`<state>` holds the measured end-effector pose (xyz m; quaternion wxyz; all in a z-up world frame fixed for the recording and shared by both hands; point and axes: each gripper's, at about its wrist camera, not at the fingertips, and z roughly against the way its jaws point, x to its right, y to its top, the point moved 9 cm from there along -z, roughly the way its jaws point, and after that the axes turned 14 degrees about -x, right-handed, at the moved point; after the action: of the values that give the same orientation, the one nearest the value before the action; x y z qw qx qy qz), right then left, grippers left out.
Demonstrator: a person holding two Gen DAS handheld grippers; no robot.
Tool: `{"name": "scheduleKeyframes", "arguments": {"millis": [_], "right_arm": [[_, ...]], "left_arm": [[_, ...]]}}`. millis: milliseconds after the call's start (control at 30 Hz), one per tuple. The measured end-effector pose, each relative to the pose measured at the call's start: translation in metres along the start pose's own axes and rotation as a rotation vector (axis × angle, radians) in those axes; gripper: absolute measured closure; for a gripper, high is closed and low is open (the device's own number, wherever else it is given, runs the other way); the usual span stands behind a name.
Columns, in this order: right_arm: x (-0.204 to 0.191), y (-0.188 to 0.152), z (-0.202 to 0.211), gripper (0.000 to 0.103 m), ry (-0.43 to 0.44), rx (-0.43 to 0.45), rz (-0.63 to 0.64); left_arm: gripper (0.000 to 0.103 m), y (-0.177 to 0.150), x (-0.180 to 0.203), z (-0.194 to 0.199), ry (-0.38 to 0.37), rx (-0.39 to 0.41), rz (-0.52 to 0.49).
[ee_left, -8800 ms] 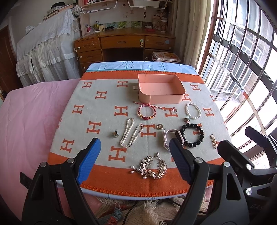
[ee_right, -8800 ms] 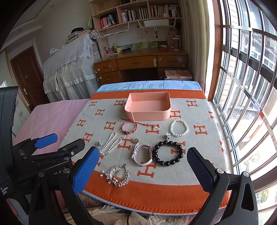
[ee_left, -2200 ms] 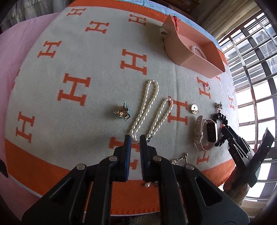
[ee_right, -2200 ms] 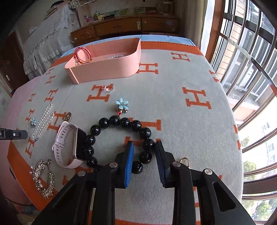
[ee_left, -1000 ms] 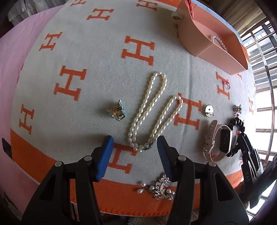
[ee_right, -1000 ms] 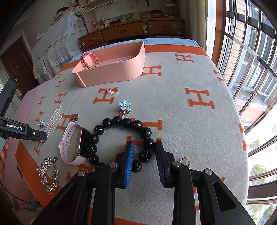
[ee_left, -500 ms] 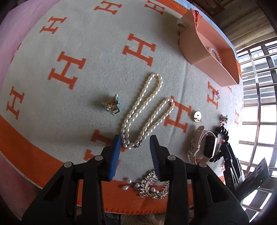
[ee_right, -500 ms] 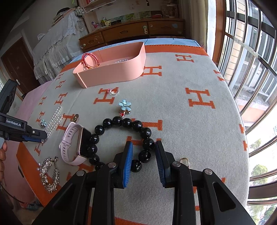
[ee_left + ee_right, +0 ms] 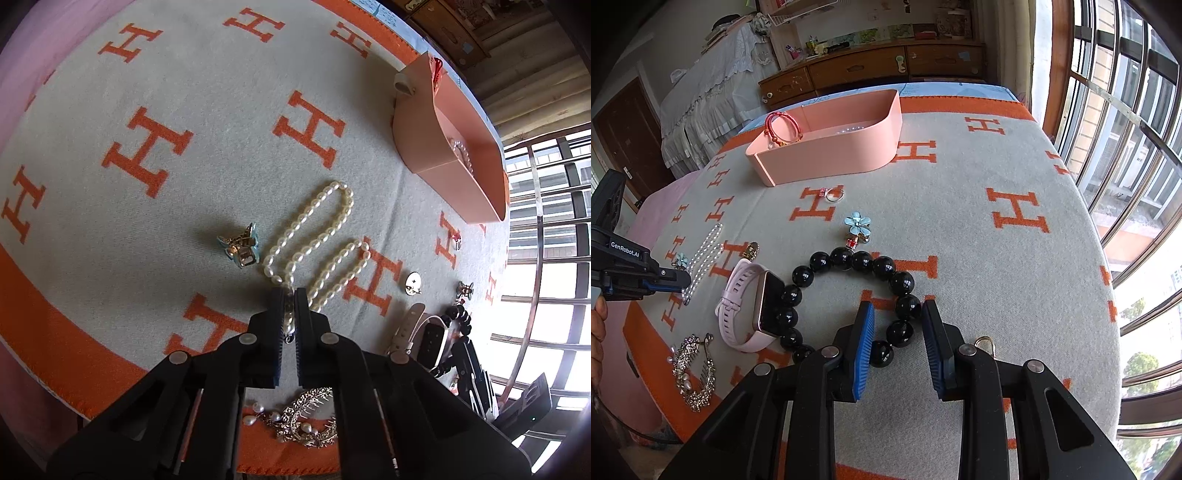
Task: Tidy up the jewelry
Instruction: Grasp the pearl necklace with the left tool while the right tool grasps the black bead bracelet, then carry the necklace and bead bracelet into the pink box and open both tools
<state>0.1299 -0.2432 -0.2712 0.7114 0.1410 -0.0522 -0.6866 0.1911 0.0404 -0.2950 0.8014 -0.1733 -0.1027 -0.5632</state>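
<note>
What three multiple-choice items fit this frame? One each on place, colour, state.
1. Where is the red cord bracelet?
A. On the blanket beside the watch
B. Hanging on the end rim of the pink tray
C. In a gripper

2. What colour is the bead bracelet that runs between the right gripper jaws?
A. White
B. Red
C. Black

3. What is the left gripper doing?
A. Standing wide open above the blanket
B. Shut on the pearl necklace
C. Shut on the watch

Key:
1 B: the right wrist view shows the red loop draped over the tray's end wall.
2 C: the beads are glossy black.
3 B: its jaws have just been closing, and the strand's near end is pinched between them.
</note>
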Motion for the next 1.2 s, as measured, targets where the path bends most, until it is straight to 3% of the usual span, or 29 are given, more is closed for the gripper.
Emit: {"name": "scheduleKeyframes", "arguments": {"millis": [300, 400, 533, 633, 800, 1000, 1200], "right_arm": [[0.001, 0.001, 0.001, 0.077, 0.011, -0.010, -0.010], [0.005, 0.001, 0.002, 0.086, 0.019, -0.028, -0.039], [0.006, 0.002, 0.007, 0.088, 0.063, -0.057, -0.064], [0.001, 0.009, 0.028, 0.088, 0.068, -0.020, -0.049], [-0.015, 0.037, 0.084, 0.088, 0.079, 0.088, -0.008], [-0.033, 0.086, 0.146, 0.088, 0.029, 0.206, 0.045], [-0.042, 0.149, 0.178, 0.089, 0.026, 0.260, 0.021]], "left_arm": [[0.100, -0.003, 0.020, 0.006, 0.002, 0.013, -0.059], [0.100, -0.007, 0.030, 0.024, -0.015, 0.038, -0.093], [0.100, -0.011, 0.048, 0.061, -0.015, 0.108, -0.167], [0.100, -0.012, 0.067, 0.095, -0.011, 0.184, -0.228], [0.100, -0.015, 0.103, 0.148, -0.004, 0.278, -0.334], [0.100, -0.019, 0.159, 0.200, 0.034, 0.376, -0.475], [0.100, 0.000, 0.216, 0.224, 0.050, 0.439, -0.575]]}}
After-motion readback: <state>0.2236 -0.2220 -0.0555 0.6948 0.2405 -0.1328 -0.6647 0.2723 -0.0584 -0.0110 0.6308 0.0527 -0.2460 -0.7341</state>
